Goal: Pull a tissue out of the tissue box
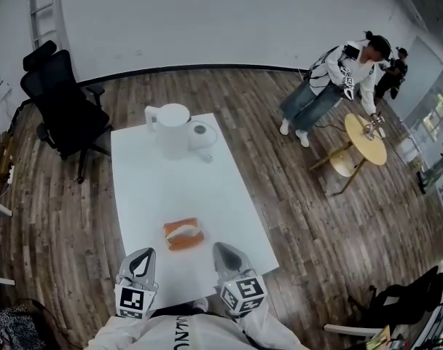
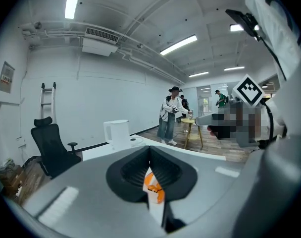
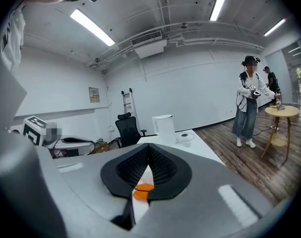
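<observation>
An orange tissue box (image 1: 183, 234) with a white tissue showing at its top slot lies on the white table (image 1: 156, 188), toward the near edge. My left gripper (image 1: 145, 253) hovers just near-left of the box, and its jaws meet at the tips with nothing in them. My right gripper (image 1: 221, 247) is just near-right of the box, shut and empty too. In the left gripper view the tissue box (image 2: 153, 185) shows through the slit below the closed left gripper (image 2: 150, 148). In the right gripper view the tissue box (image 3: 142, 190) peeks under the closed right gripper (image 3: 148, 146).
A white kettle (image 1: 168, 126) and a round white base (image 1: 202, 133) stand at the table's far end. A black office chair (image 1: 61, 100) is at the far left. At the far right a person (image 1: 338, 79) leans over a round yellow side table (image 1: 367, 141).
</observation>
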A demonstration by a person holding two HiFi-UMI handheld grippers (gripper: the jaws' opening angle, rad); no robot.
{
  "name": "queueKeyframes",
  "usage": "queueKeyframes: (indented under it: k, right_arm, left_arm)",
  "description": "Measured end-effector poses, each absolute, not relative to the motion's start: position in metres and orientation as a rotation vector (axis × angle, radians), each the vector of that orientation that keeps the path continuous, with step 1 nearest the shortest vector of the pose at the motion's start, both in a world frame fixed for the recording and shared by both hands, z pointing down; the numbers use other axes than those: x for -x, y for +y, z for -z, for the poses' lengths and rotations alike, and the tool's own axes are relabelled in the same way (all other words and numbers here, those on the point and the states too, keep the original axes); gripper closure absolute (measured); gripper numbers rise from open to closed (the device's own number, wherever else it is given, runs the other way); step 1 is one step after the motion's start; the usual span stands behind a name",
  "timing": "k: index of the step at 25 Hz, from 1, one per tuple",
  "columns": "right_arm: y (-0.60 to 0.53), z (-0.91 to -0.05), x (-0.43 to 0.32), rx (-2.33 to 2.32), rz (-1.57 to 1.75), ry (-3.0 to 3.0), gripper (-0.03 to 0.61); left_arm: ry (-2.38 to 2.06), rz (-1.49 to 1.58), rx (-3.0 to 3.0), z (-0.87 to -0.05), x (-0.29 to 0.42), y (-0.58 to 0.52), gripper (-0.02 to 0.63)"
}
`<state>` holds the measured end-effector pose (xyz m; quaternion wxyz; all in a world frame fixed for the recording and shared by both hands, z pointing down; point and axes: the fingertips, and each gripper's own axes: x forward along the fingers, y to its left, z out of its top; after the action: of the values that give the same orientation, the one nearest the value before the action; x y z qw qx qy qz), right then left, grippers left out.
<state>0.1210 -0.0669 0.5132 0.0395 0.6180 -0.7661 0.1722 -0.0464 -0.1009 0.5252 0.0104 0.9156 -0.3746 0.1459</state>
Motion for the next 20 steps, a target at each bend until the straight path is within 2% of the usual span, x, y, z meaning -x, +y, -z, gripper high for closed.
queueKeyframes:
  k: [8, 20]
  right_arm:
    - [-0.077, -0.508, -0.112, -1.92, -0.492, -2.312, 0.577]
    - [-0.108, -0.522, -0.118, -1.7, -0.438, -2.259, 0.575]
  left_arm:
    - [-1.155, -0.422, -2.874, -0.524, 0.052, -0.117, 0.615]
    - [-1.248, -0.426, -2.811, -0.528, 0.051, -0.131, 0.615]
